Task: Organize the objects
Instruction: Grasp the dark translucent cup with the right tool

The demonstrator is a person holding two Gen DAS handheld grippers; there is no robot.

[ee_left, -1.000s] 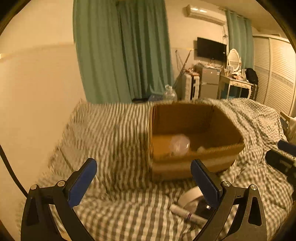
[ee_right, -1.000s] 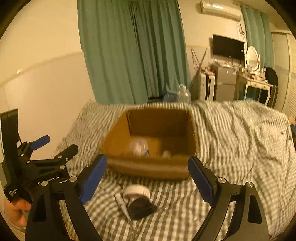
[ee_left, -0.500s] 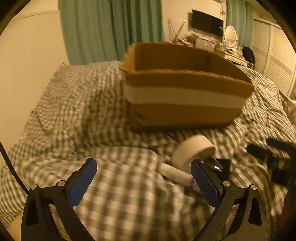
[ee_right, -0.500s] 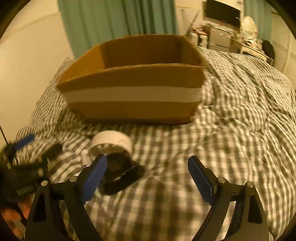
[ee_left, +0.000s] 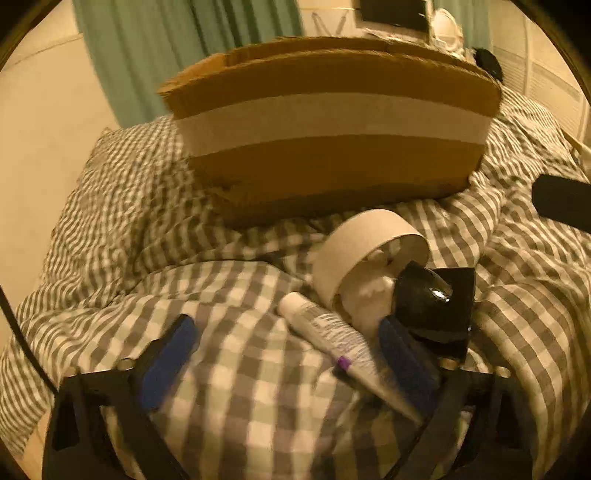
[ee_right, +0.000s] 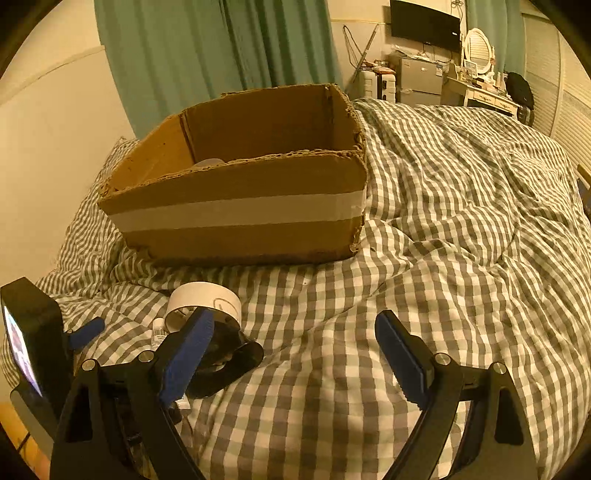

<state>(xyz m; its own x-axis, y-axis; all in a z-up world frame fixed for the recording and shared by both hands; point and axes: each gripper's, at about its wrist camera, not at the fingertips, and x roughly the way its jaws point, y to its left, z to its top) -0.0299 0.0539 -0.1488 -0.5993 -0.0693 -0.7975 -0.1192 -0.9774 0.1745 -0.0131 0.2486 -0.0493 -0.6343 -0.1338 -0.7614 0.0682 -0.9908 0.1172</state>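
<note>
Dropped both tongs low beside taped brown cardboard box (ee_right: 236,206). Left tongs (ee_left: 288,354) released, bracketing white squeeze tube (ee_left: 332,334); right tongs (ee_right: 295,354) released, empty. Pickup next, I judged.

I am in a home bedroom: checked bedding (ee_right: 461,221), green curtains (ee_right: 221,48), a wall TV (ee_right: 424,18), a vanity mirror (ee_right: 478,46).

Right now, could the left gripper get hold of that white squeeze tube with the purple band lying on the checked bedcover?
Probably yes. The left gripper is open and low over the checked bedcover, and the white squeeze tube lies uncovered just inside its right finger. The white tape roll and black object crowd it beyond.
</note>
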